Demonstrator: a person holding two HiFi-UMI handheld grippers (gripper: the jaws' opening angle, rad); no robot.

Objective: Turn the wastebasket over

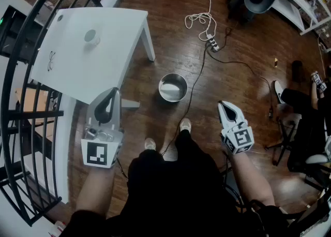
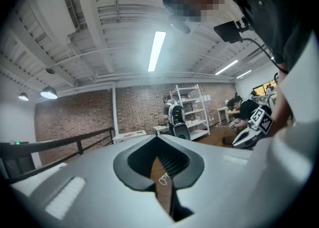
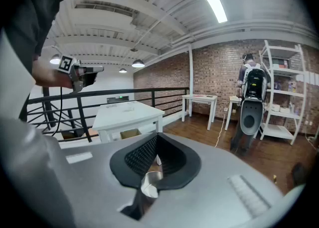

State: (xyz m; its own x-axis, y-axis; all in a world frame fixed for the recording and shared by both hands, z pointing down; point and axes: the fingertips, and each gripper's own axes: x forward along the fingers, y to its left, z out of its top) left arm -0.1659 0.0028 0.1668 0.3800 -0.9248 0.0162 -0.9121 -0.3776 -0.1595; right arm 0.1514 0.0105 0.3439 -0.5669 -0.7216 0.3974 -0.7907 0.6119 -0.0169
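Observation:
The wastebasket (image 1: pixel 172 87) is a small shiny metal pail that stands upright on the wooden floor, mouth up, ahead of the person's feet. My left gripper (image 1: pixel 114 92) is held over the near edge of the white table, left of the pail and apart from it, its jaws together with nothing in them. My right gripper (image 1: pixel 223 105) hovers to the pail's right, tilted down, also shut and empty. In the right gripper view a strip of the wastebasket (image 3: pixel 148 183) shows low through the slit under the closed jaws of the right gripper (image 3: pixel 155 136). The left gripper (image 2: pixel 155 138) faces level across the room.
A white table (image 1: pixel 88 49) stands left of the pail, with a black railing (image 1: pixel 31 75) beyond it. A power strip with a white cable (image 1: pixel 209 39) and a dark cord (image 1: pixel 194 88) lie on the floor behind and beside the pail. A seated person (image 1: pixel 305 101) is at the right.

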